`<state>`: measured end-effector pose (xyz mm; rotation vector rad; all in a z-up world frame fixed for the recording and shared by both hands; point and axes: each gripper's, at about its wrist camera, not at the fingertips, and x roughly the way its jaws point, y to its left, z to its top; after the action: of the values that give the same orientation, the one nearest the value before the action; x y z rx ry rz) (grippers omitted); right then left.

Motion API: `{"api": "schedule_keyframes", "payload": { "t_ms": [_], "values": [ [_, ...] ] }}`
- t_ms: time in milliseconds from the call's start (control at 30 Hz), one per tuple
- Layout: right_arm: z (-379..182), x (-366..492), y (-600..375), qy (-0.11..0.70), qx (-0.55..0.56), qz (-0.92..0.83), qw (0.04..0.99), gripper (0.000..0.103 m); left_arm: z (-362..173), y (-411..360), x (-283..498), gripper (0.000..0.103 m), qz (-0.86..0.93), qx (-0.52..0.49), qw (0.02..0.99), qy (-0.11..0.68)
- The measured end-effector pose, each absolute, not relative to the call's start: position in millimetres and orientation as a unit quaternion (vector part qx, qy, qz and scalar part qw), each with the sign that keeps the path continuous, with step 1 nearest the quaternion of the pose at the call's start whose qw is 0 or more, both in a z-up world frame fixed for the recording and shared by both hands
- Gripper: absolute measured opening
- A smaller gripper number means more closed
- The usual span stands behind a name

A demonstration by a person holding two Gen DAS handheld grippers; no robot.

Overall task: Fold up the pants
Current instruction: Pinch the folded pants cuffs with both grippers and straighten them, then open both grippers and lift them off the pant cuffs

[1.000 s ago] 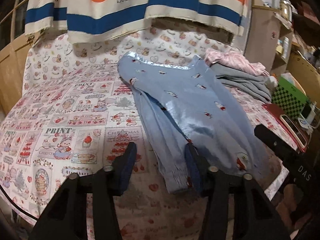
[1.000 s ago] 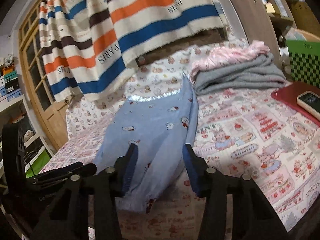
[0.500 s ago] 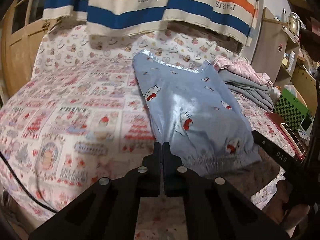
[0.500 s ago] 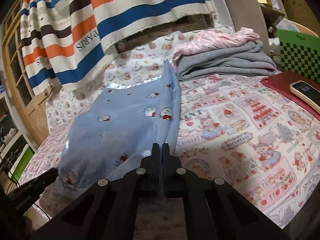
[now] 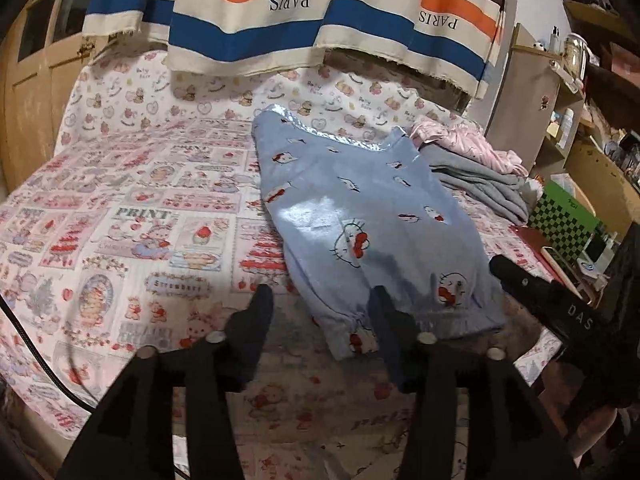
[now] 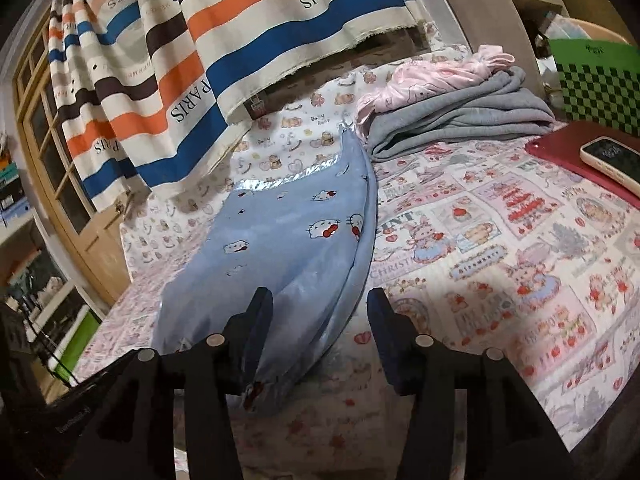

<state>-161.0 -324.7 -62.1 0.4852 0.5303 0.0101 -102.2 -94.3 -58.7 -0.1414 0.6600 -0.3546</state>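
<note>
we hold two grippers low over the near edge of a bed with a printed sheet. the blue pants, folded lengthwise and dotted with cartoon cat faces, lie on that sheet with the shiny waistband at twelve o'clock and the gathered cuffs toward us at six.

our left gripper has just been opening; its jaws now stand about halfway apart. the cuff end of the pants lies just ahead of the gap, by the right-hand finger, and we cannot tell if that finger touches cloth; nothing is pinched. the other gripper's black body juts in at four o'clock in this view.

our right gripper has also just been opening, and its jaws are likewise about half wide. in its view the pants run from the centre toward eleven o'clock, and their near edge lies between the fingers, unclamped.

beyond the pants, at one o'clock, a folded grey garment lies under a pink one. at three o'clock a phone rests on a red board. a striped cloth hangs at twelve.
</note>
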Motion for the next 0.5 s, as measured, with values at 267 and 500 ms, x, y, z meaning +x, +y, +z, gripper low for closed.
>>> {"api": "schedule_keyframes", "payload": {
  "t_ms": [267,500],
  "values": [
    [-71.1,-151.5,-311.5,0.285,0.228,0.023,0.931,0.051,-68.6,-102.3,-92.5,0.049,-0.178,-0.067,0.921,0.339],
    [-73.7,-142.3,-293.0,0.305,0.199,0.047,0.93,0.01,-66.3,-107.2,-98.4,0.012,-0.2,-0.068,0.92,0.329]
  ]
}}
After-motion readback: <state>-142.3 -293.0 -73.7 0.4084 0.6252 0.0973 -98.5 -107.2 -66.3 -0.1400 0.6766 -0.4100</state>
